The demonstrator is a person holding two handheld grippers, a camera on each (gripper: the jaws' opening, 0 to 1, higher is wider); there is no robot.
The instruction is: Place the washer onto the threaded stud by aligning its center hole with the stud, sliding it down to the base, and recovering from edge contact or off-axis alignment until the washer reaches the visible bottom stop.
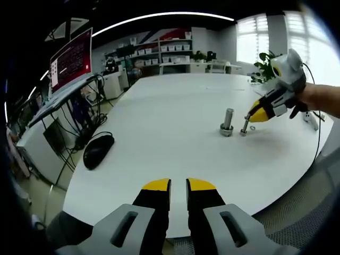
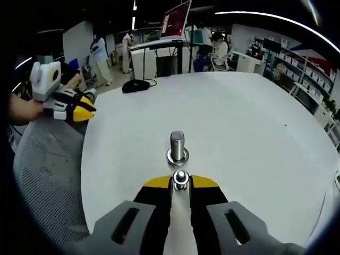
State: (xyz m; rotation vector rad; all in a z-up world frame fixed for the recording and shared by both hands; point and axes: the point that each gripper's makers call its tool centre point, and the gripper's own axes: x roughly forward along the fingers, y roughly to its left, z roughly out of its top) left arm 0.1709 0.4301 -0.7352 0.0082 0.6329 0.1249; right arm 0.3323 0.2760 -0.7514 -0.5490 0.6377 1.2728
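Your right gripper (image 2: pixel 180 183) is closed on a small bolt (image 2: pixel 180 178) held upright just short of the threaded stud (image 2: pixel 177 146) — the left gripper (image 1: pixel 178 185) hangs nearly closed and empty off the desk (image 1: pixel 170 122) edge. A small ring lying beside the bolt's foot looks like the washer (image 1: pixel 252 128), though it is too small to be sure. The stud's long axis runs vertical from its base collar, so keep the washer flat and its hole centred — don't tilt it.

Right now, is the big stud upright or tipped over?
Upright. The stud stands on its base on the table, ahead of the right gripper; the left gripper view also shows it standing.
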